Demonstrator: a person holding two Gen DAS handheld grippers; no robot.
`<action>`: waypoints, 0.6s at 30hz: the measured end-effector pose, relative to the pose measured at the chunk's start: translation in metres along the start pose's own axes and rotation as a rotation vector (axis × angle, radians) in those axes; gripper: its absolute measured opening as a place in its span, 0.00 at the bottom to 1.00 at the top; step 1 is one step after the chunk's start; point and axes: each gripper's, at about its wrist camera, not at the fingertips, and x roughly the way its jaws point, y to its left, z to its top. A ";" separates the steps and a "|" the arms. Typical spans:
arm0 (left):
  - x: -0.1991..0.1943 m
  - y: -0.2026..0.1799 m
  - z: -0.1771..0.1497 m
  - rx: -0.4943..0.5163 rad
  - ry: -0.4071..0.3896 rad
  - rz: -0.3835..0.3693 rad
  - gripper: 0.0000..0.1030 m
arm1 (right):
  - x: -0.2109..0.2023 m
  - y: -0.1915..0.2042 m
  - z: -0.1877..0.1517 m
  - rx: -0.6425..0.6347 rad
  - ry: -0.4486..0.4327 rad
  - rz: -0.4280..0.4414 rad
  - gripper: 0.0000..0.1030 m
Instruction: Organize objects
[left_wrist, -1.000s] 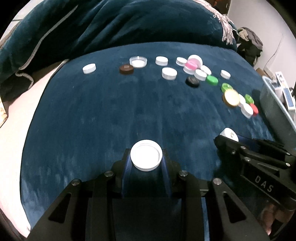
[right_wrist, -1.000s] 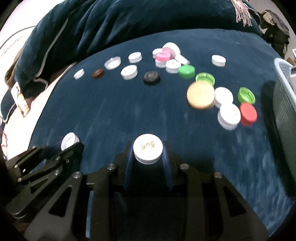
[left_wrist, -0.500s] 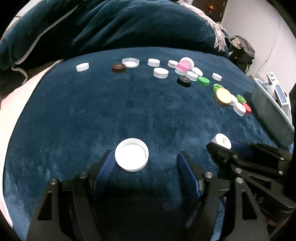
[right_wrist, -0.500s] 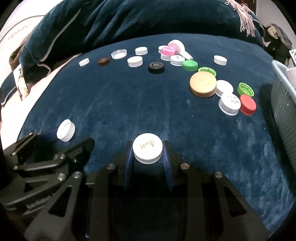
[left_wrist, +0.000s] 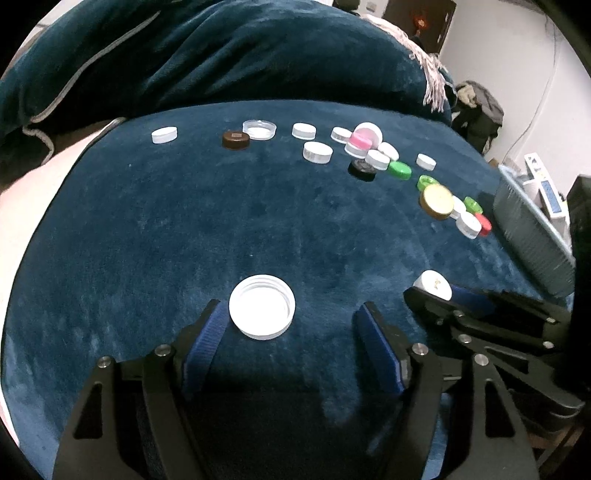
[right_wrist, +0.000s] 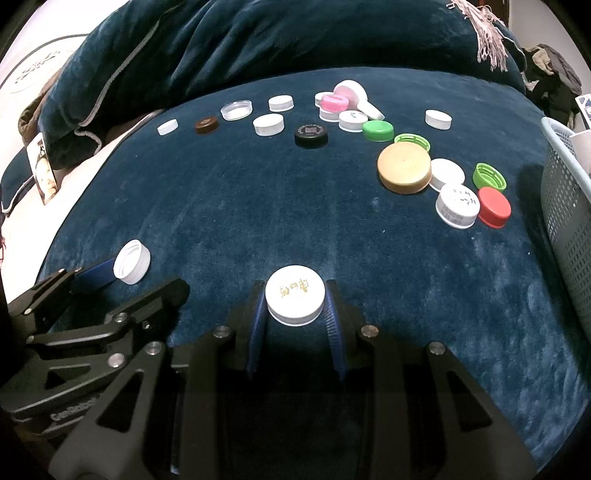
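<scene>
My left gripper (left_wrist: 290, 314) is open. An upturned white cap (left_wrist: 262, 312) lies on the dark blue velvet cloth (left_wrist: 221, 229) between its fingers, close to the left one. The cap also shows in the right wrist view (right_wrist: 132, 261). My right gripper (right_wrist: 295, 299) is shut on a white cap with gold print (right_wrist: 295, 300), low over the cloth. That cap shows at the right of the left wrist view (left_wrist: 433, 284). Several loose caps lie farther back: white, pink (right_wrist: 334, 102), black (right_wrist: 311, 136), brown (right_wrist: 206, 124), green (right_wrist: 378, 131), gold (right_wrist: 405, 168), red (right_wrist: 494, 206).
A grey-blue mesh basket (right_wrist: 567, 199) stands at the right edge of the cloth. A rumpled blue blanket (right_wrist: 277, 40) rises behind the caps. A clear lid (right_wrist: 236, 109) lies at the back left. The cloth drops off to a pale surface at the left.
My left gripper opened and let go of the upturned white cap, which now lies on the cloth. Both grippers pulled back a little. The right one still grips its cap.
</scene>
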 end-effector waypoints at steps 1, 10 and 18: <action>-0.001 0.002 0.000 -0.007 -0.004 -0.006 0.74 | 0.000 0.000 0.000 0.002 -0.002 0.001 0.31; -0.008 0.005 -0.001 -0.024 -0.037 0.013 0.74 | -0.001 -0.002 0.000 0.017 -0.015 0.006 0.31; -0.021 0.031 -0.001 -0.142 -0.096 -0.047 0.74 | -0.001 -0.003 0.000 0.030 -0.021 0.019 0.31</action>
